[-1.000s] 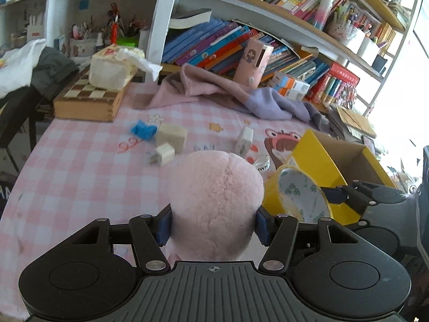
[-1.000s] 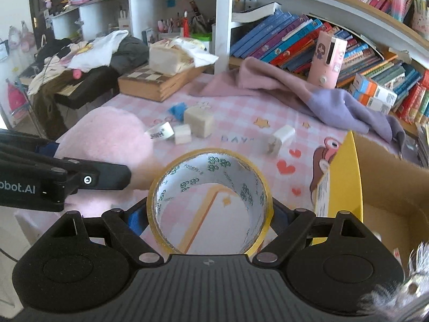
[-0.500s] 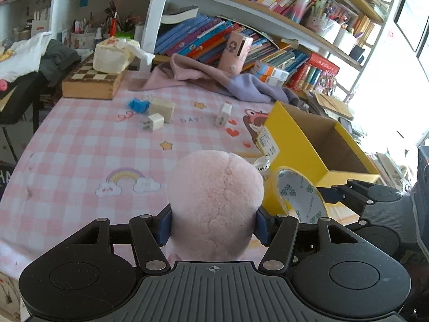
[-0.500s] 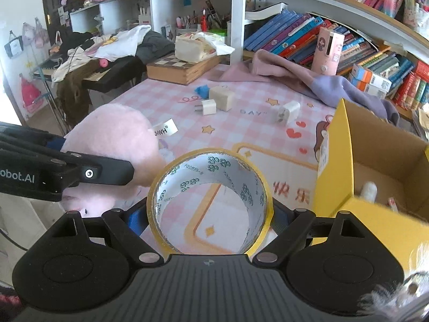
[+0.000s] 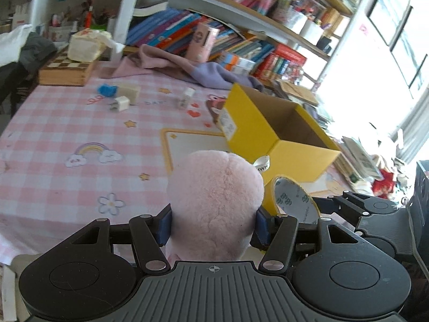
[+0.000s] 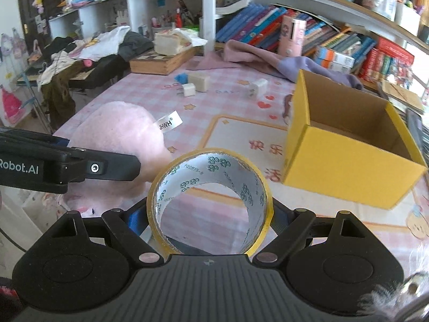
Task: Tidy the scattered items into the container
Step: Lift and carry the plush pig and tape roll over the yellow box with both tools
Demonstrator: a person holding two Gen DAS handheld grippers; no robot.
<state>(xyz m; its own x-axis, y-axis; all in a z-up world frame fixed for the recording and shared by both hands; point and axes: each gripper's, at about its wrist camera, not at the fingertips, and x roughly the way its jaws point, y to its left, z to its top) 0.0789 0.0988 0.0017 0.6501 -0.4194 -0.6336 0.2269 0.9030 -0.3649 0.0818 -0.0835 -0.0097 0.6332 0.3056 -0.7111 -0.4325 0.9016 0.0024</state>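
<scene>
Left gripper (image 5: 214, 225): clamped on plush (image 5: 215, 204), held near box (image 5: 276, 134).
Right gripper (image 6: 210, 217): clamped on tape (image 6: 210, 201).
Advice: each should be carried over the box opening, then released.

Left gripper (image 5: 214, 224) pitched downward, over near edge of desk (image 5: 53, 145). Blue pads pressed into both flanks of pink plush toy (image 5: 215, 204); jaws partly closed, grip firm. Right gripper (image 6: 210, 220) pitched downward, just beside left unit on its right, also at near edge. Jaws set wide, pads clamped against outer rim of tape roll (image 6: 210, 201); roll axis in line with fingers. Left gripper's finger (image 6: 107, 167) visible in right wrist view, at left.
</scene>
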